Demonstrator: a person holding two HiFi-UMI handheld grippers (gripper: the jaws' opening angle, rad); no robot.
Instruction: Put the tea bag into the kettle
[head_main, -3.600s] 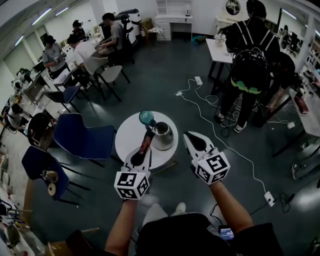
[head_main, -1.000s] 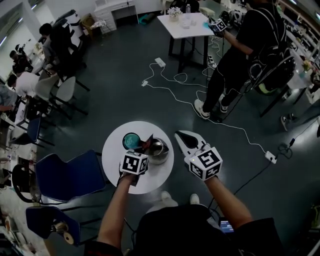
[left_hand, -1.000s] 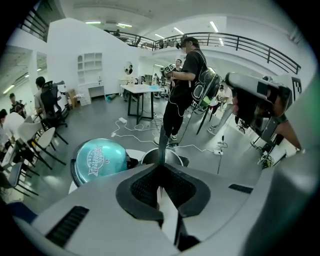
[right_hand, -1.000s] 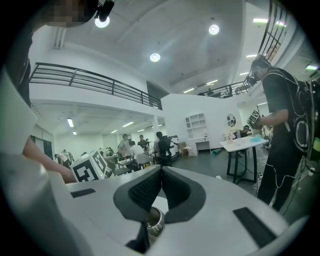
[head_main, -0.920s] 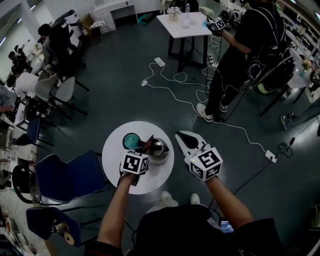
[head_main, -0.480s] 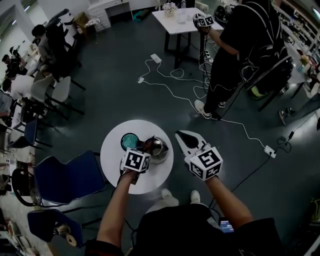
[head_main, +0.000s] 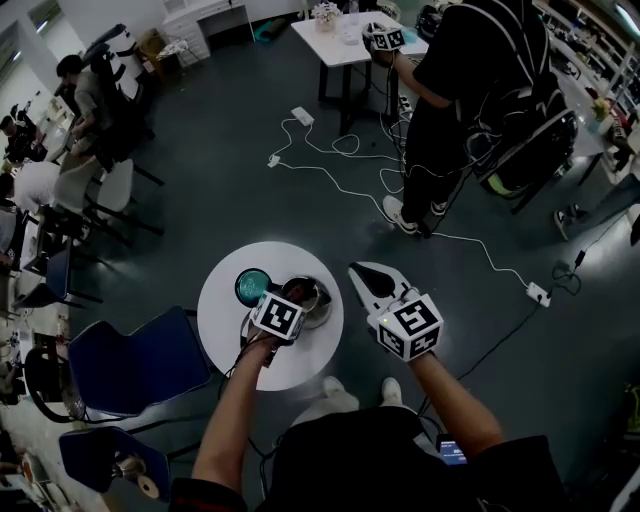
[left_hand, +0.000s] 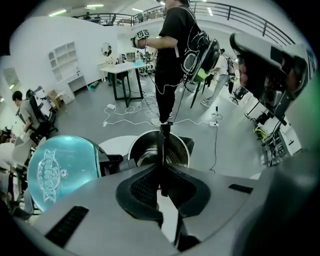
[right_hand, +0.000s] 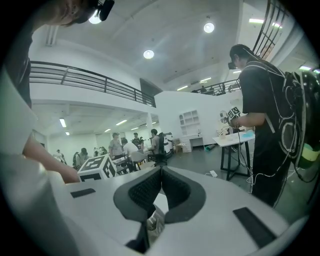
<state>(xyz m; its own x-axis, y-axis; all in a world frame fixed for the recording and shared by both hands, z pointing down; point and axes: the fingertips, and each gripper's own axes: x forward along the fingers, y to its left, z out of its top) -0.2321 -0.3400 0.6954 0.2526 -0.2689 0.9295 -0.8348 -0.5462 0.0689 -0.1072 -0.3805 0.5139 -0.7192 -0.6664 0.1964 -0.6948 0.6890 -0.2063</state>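
– Where is the tea bag (left_hand: 163, 145)?
– Pinched edge-on in the left gripper's (left_hand: 161, 175) closed jaws, over the kettle's (left_hand: 180, 152) open mouth.
– And the right gripper (right_hand: 161, 171)?
– Jaws together, holding nothing, beside the table (head_main: 225, 315).

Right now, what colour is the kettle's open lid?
The lid is see-through teal with a pale print; the left gripper view shows it best.

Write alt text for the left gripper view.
The left gripper, shut on a thin tea bag seen edge-on, points into the open steel kettle on a white table. A teal lid stands at left.
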